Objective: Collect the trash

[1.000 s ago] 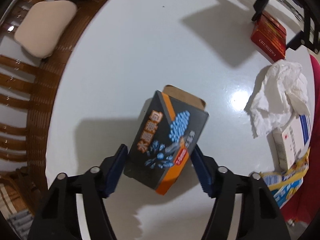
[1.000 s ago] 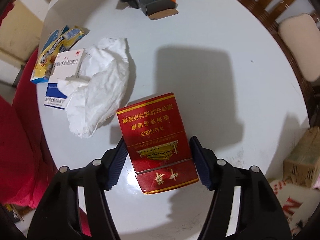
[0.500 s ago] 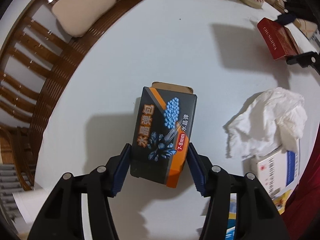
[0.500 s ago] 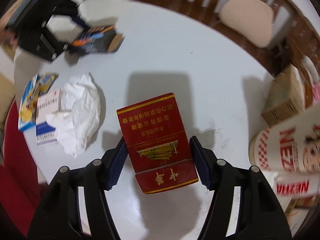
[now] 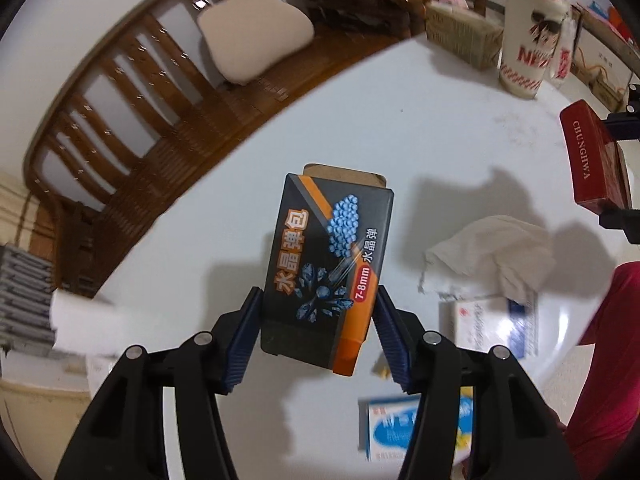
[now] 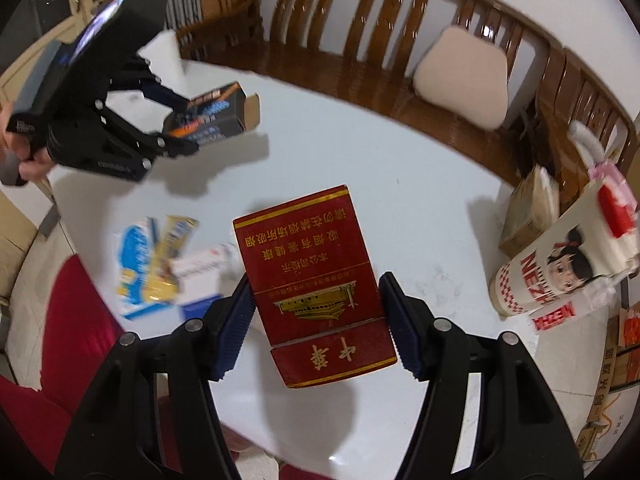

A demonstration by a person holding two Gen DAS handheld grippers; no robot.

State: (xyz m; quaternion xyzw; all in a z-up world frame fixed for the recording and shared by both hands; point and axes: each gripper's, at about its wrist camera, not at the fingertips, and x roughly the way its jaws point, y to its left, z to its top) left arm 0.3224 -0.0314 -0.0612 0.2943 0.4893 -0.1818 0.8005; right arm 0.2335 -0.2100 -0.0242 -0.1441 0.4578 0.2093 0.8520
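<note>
Both grippers, your left [image 5: 318,334] clamped on the dark box [image 5: 328,264] and right [image 6: 316,322] on the red carton [image 6: 316,284], held trash above the table [image 6: 420,184], probably for binning.

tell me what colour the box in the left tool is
Dark grey box with an orange stripe and blue beads, clearest in the left wrist view.

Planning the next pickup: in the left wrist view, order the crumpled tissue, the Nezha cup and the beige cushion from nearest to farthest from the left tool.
1. Crumpled tissue, on the table to the right.
2. Beige cushion and Nezha cup, both beyond: too close to call.
</note>
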